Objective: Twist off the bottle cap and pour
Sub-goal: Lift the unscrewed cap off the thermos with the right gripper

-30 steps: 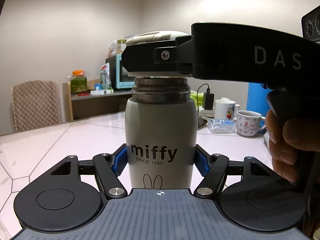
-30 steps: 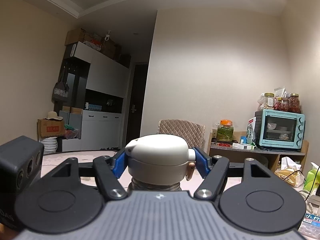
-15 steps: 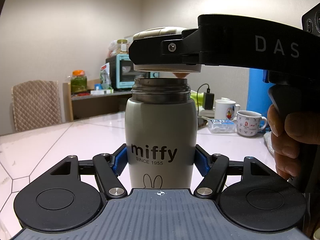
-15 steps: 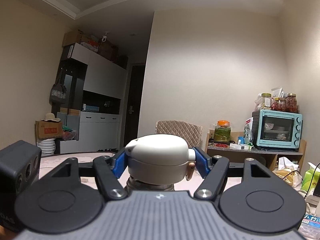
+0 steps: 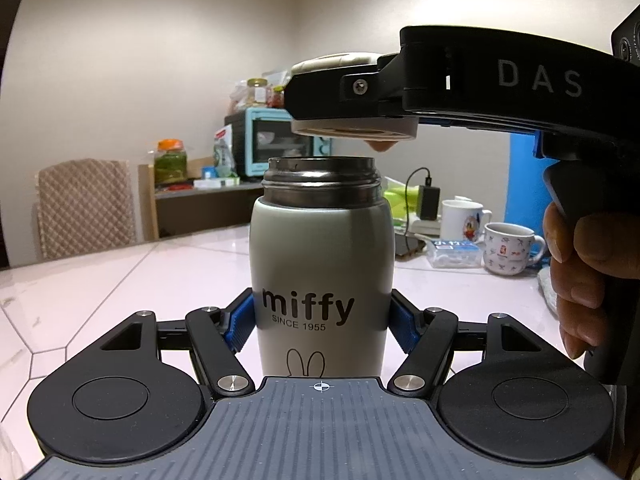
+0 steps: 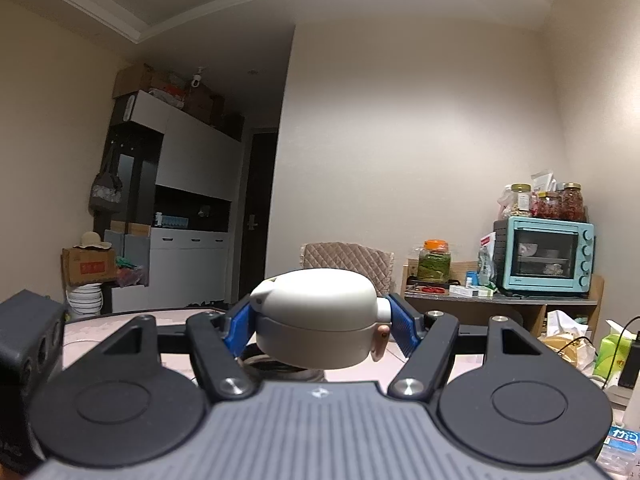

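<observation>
White table [image 5: 120,272]; left tool [image 5: 322,322] clamped on bottle [image 5: 322,264]; right tool [image 6: 318,324] gripping cap [image 6: 318,320] just above.

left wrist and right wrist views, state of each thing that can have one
white miffy steel bottle: upright on the table, mouth open, cap off
rounded cream bottle cap: lifted clear above the bottle mouth, a gap between them
left gripper: shut on the bottle body
right gripper: shut on the cap
patterned white mug: upright on the table
turquoise toaster oven: door closed
</observation>
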`<state>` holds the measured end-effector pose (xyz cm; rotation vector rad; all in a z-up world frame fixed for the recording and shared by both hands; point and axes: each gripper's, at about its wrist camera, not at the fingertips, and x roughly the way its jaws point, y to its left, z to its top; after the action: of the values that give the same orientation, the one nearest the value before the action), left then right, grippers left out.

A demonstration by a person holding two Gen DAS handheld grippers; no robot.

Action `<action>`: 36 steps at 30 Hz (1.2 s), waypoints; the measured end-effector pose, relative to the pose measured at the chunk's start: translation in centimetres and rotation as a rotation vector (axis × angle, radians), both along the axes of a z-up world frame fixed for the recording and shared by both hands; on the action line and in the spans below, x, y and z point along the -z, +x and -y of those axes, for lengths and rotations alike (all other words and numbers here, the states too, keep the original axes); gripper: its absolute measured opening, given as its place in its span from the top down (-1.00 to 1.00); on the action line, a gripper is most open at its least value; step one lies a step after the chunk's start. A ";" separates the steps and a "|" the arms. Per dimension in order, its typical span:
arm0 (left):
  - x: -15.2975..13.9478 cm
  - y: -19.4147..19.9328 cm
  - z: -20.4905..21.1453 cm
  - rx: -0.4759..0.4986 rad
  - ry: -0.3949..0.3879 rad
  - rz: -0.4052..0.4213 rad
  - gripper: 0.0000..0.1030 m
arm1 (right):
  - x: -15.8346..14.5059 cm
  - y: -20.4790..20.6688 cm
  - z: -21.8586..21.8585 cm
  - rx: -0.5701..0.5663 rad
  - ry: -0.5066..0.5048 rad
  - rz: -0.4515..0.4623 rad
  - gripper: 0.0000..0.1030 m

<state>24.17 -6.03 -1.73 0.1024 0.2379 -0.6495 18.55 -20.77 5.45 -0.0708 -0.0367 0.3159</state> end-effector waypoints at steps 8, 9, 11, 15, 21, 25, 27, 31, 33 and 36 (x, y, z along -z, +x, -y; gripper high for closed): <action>0.0 -0.3 0.6 -0.043 0.002 0.001 -0.40 | -0.3 0.2 1.4 0.036 0.018 0.004 -0.37; 0.0 -0.4 0.7 -0.047 0.001 0.001 -0.40 | -0.3 0.2 1.5 0.039 0.020 0.004 -0.37; 0.0 -0.5 0.8 -0.057 0.000 0.001 -0.40 | -0.3 0.2 2.0 0.056 0.024 0.003 -0.37; 0.0 -0.7 0.9 -0.078 -0.002 0.001 -0.40 | -0.3 0.1 2.7 0.079 0.032 -0.002 -0.37; 0.0 -0.9 1.3 -0.116 -0.004 0.003 -0.40 | 0.2 0.2 3.8 0.111 0.051 -0.028 -0.37; -0.1 -1.0 1.2 -0.129 -0.001 0.003 -0.40 | 0.7 0.2 4.6 0.126 0.061 -0.048 -0.37; -0.1 -0.9 1.3 -0.131 0.001 0.003 -0.41 | 1.1 0.2 4.9 0.135 0.064 -0.059 -0.37; -0.2 -0.9 1.3 -0.135 0.002 0.002 -0.41 | 1.8 0.3 5.4 0.146 0.066 -0.083 -0.37; -0.2 -0.9 1.4 -0.139 0.002 0.002 -0.41 | 2.0 0.3 5.4 0.153 0.066 -0.091 -0.37; -0.2 -1.1 1.5 -0.149 0.002 0.003 -0.41 | 2.5 0.4 5.7 0.162 0.068 -0.108 -0.37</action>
<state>23.09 -7.51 -1.50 0.0867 0.2406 -0.5010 18.97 -26.42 2.93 0.0111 0.0649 0.1561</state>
